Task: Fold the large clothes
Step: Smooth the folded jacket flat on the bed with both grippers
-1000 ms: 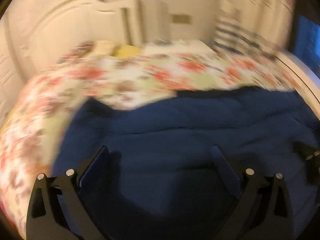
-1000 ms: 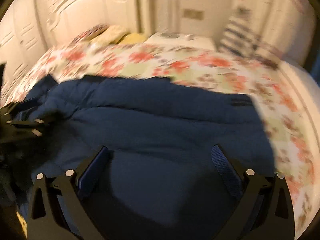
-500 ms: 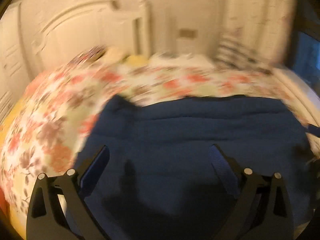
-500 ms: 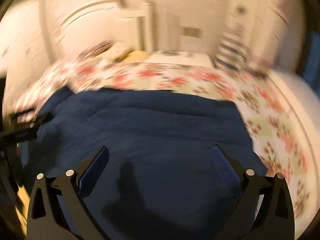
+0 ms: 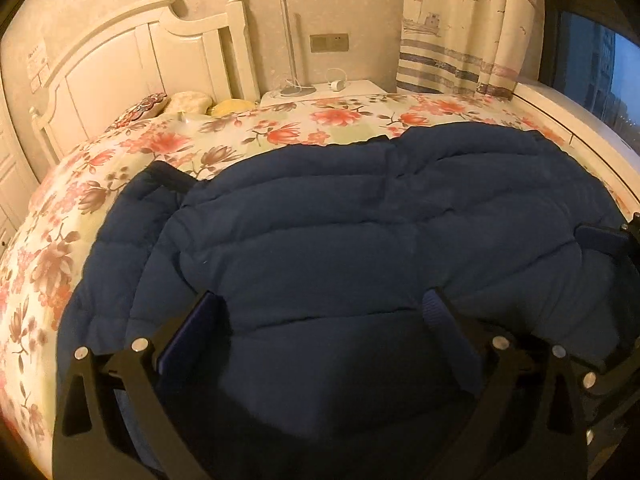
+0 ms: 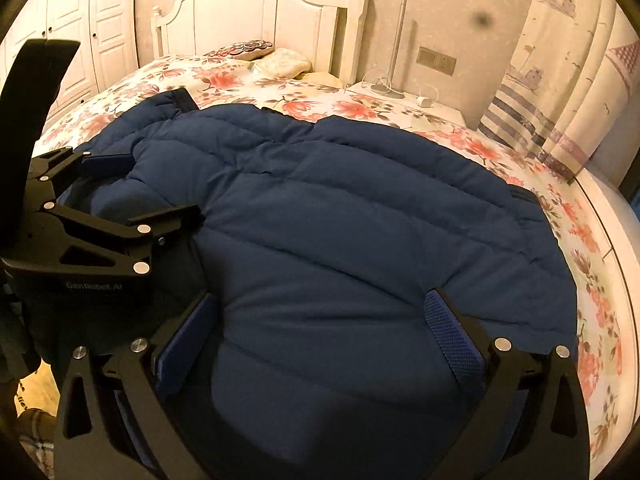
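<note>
Left wrist view: a navy blue quilted puffer jacket [image 5: 360, 240] lies spread flat across the bed with the floral red-and-cream bedspread [image 5: 152, 148], and both claws hang released over the jacket's near edge.

Relative to the jacket: the left claw [image 5: 320, 316] stands with its jaws wide apart above the jacket's near hem, nothing between its blue-padded fingers [image 5: 188, 332]. In the right wrist view the right claw [image 6: 324, 316] is likewise spread open over the near hem, gripping nothing, while the left claw shows at the jacket's left side, close to a sleeve; whether it touches the fabric cannot be told. Beyond the jacket's far edge stand the white wooden headboard [image 5: 132, 64] and a white bedside cabinet [image 5: 332, 90]; a striped nautical curtain [image 5: 460, 28] hangs beyond its far right corner.
</note>
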The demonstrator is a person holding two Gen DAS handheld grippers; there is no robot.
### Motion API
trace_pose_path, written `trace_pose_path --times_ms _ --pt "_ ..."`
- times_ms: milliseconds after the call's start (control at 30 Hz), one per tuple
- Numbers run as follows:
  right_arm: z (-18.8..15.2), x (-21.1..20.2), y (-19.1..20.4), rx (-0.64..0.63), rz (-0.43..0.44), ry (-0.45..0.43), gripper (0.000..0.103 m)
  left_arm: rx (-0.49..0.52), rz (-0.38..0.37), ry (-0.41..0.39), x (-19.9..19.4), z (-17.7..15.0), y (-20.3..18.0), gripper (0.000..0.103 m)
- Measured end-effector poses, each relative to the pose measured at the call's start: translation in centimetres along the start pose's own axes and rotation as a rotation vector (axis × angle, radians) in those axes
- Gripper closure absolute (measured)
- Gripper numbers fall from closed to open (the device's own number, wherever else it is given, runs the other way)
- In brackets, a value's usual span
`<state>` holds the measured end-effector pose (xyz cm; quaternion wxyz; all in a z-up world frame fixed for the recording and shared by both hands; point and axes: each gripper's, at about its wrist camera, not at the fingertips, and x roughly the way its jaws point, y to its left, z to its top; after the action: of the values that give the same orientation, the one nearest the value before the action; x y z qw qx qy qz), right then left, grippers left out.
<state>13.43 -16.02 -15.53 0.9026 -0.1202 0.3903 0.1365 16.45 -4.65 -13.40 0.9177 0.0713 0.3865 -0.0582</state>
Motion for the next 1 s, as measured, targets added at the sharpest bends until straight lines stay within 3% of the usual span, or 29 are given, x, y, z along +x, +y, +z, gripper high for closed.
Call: trace_pose_path --times_ms 133,267,333,400,500,633,700,800,900,933,1000 --pt "-0.4 -2.4 -2.1 0.049 -0.067 -0.051 0.005 -0.042 0.075 -0.032 -2.5 -0.9 3.6 0.002" --pt "-2.7 -3.5 -8.8 0.242 -0.134 -0.04 0.005 -0.164 0.182 -0.008 -2.7 -2.8 9.8 0.002" --pt "-4.3 -2.7 -11.5 0.351 -0.062 -0.02 0.005 -0.234 0.107 -0.011 -2.5 -3.8 12.2 0.002" --pt "-5.1 -2.2 -12.6 0.407 0.01 -0.03 0.004 -0.227 0.105 -0.029 -2.3 -4.3 12.3 0.002" --pt "-4.6 -2.1 -11.6 0.356 -0.053 -0.016 0.005 -0.191 0.149 -0.031 -2.3 -4.1 11.5 0.002" --pt "-4.5 -2.3 -11.6 0.375 -0.055 -0.01 0.005 -0.207 0.126 -0.027 -2.3 -4.3 11.7 0.002" --pt "-4.3 -3.9 -10.8 0.368 -0.15 -0.024 0.005 -0.202 0.134 -0.026 -2.4 -4.5 11.4 0.002" --pt "-2.6 -6.3 -6.3 0.219 -0.101 -0.119 0.005 -0.202 0.134 -0.022 -2.1 -4.3 11.6 0.002" --pt "-2.1 -5.0 -2.8 0.113 -0.093 -0.068 0.005 -0.208 0.142 -0.017 -2.3 -4.3 11.6 0.002" --pt "-2.3 -4.8 -2.0 0.106 -0.09 -0.067 0.005 -0.222 0.185 -0.023 -3.2 -4.3 11.2 0.006" --pt "-2.6 -4.7 0.1 0.063 -0.061 -0.084 0.005 -0.211 0.162 -0.068 -4.8 -4.3 9.9 0.012"
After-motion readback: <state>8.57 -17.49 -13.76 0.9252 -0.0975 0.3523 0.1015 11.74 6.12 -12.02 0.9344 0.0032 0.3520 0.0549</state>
